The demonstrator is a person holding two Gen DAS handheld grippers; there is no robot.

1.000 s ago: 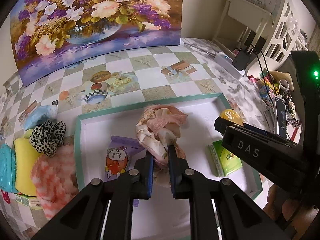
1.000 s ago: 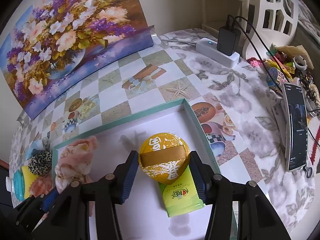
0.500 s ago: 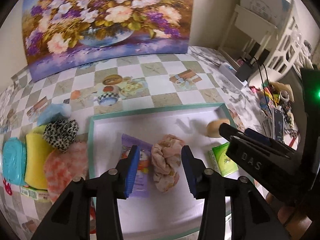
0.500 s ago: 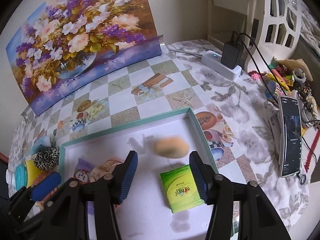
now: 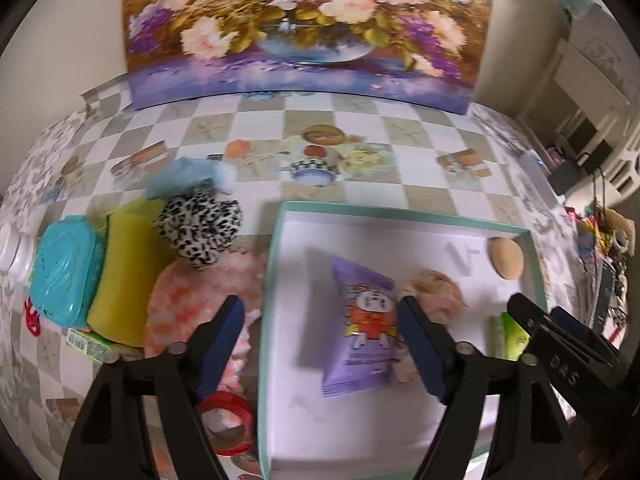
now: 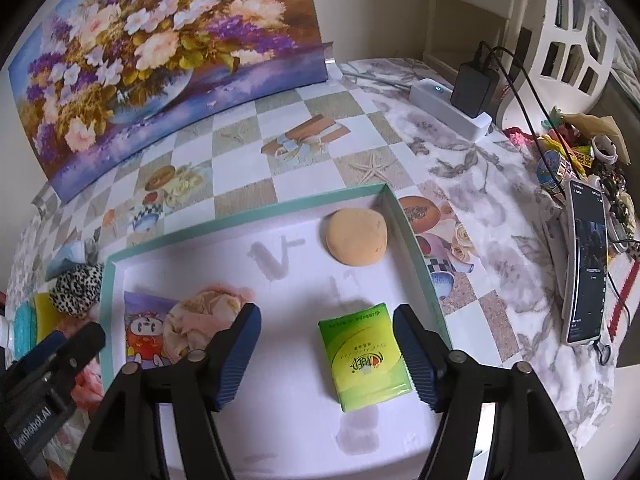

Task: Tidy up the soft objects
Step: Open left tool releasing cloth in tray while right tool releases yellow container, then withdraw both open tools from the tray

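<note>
A white tray with a teal rim (image 5: 280,216) (image 6: 240,220) holds a purple tissue pack (image 5: 362,320) (image 6: 146,330), a crumpled pink cloth (image 5: 438,294) (image 6: 204,312), an orange puff (image 5: 507,258) (image 6: 356,236) in the far right corner and a green tissue pack (image 6: 366,358) (image 5: 510,336). My left gripper (image 5: 320,348) is open and empty above the tray's left edge. My right gripper (image 6: 326,356) is open and empty above the green pack. Left of the tray lie a leopard scrunchie (image 5: 202,226), a pink fluffy cloth (image 5: 192,300), a yellow sponge (image 5: 122,276) and a teal pouch (image 5: 64,272).
A flower painting (image 6: 152,52) stands at the back of the checked tablecloth. A power strip with charger (image 6: 460,100), a phone (image 6: 584,260) and small clutter lie at the right. A red ring (image 5: 228,420) lies by the tray's near left corner.
My left gripper let go of the pink cloth into the tray, opened wide and swung left. My right gripper released the orange puff, which now rests in the far right corner.
</note>
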